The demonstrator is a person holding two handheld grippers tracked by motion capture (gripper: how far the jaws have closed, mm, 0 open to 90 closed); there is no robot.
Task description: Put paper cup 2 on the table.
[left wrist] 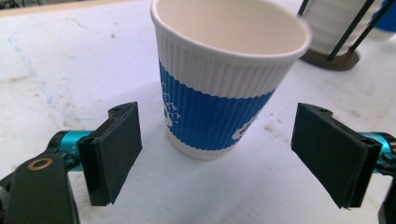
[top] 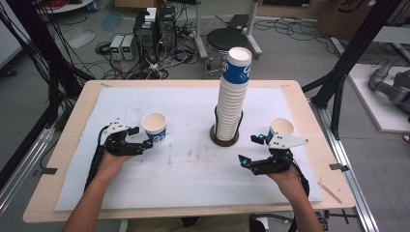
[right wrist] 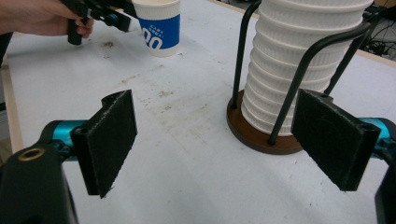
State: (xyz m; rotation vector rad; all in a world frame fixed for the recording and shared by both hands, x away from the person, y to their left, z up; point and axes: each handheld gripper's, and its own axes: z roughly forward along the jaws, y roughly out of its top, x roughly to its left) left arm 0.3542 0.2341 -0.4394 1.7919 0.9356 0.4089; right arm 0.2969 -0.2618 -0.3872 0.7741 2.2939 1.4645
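A white paper cup with a blue band [top: 154,126] [left wrist: 224,79] stands upright on the white mat, left of centre. My left gripper [top: 141,137] [left wrist: 222,151] is open, its pads on either side of the cup's lower part and clear of it. A tall stack of the same cups [top: 234,96] [right wrist: 299,60] sits in a black wire holder on a round brown base [top: 225,140]. To the right of that holder my right gripper [top: 250,150] [right wrist: 215,140] is open and holds nothing. Another single cup [top: 281,128] stands just behind the right gripper.
The white mat [top: 193,164] covers most of a wooden table [top: 63,159]. The right gripper view also shows the other hand with its gripper [right wrist: 100,11] beside the blue-banded cup [right wrist: 161,30]. Beyond the table are a stool [top: 226,38], boxes and cables on the floor.
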